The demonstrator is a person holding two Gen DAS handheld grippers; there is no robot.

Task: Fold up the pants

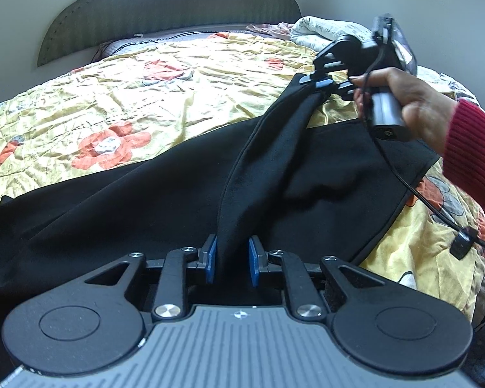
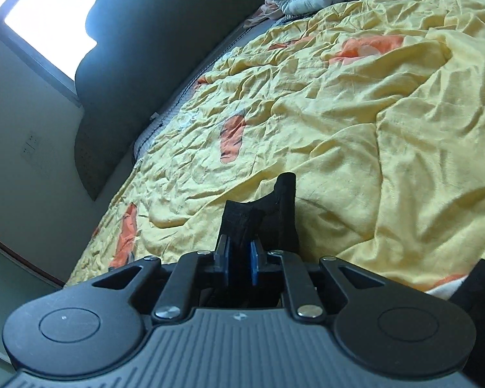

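Black pants [image 1: 145, 200] lie spread across the near part of a yellow flowered bedspread [image 1: 177, 97]. A narrow fold of them rises from my left gripper [image 1: 232, 258] up to my right gripper [image 1: 318, 81]. The left gripper's blue pads stand slightly apart with that fold lying between them, and I see a thin gap at the right pad. A hand [image 1: 414, 103] in a red sleeve holds the right gripper above the bed. In the right wrist view my right gripper [image 2: 239, 258] is shut on a bunched edge of the pants [image 2: 242, 216], which sticks up past the pads.
A padded headboard [image 1: 177, 9] stands at the far end of the bed. A rolled white quilt [image 1: 326, 32] and other bedding lie at the far right corner. A black cable [image 1: 436, 207] hangs from the right gripper over the bed's right edge.
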